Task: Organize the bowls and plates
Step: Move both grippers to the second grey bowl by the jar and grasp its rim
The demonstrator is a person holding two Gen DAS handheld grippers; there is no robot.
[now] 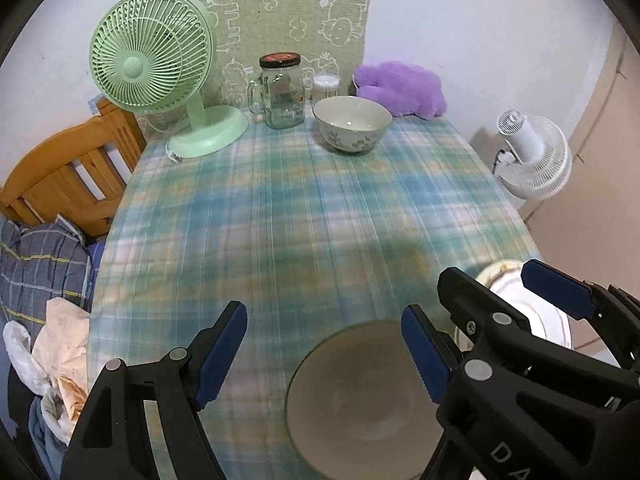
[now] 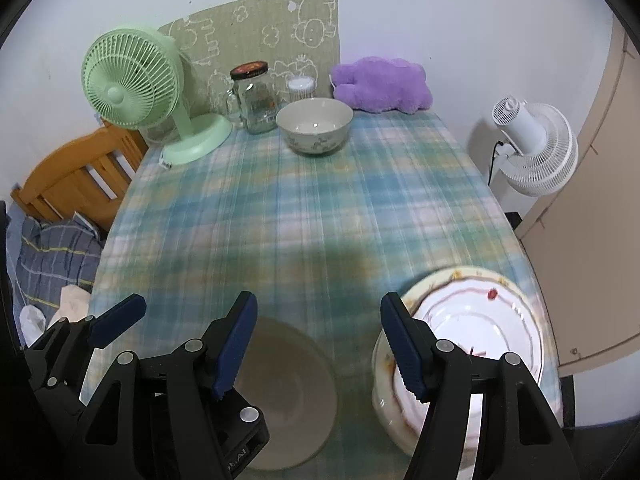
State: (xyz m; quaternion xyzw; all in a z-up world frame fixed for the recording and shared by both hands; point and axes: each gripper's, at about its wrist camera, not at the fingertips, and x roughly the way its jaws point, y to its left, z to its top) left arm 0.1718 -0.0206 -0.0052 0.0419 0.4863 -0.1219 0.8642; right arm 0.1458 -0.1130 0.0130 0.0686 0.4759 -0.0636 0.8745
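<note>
On the plaid-covered surface (image 2: 280,208), a plain bowl (image 1: 360,396) sits upright, mouth up, near the near edge. Stacked plates (image 2: 472,328) lie flat at the near right corner. A patterned bowl (image 2: 314,126) stands upright near the far edge. The left gripper (image 1: 324,354) and right gripper (image 2: 320,344) hover with fingers released, grasping nothing.
</note>
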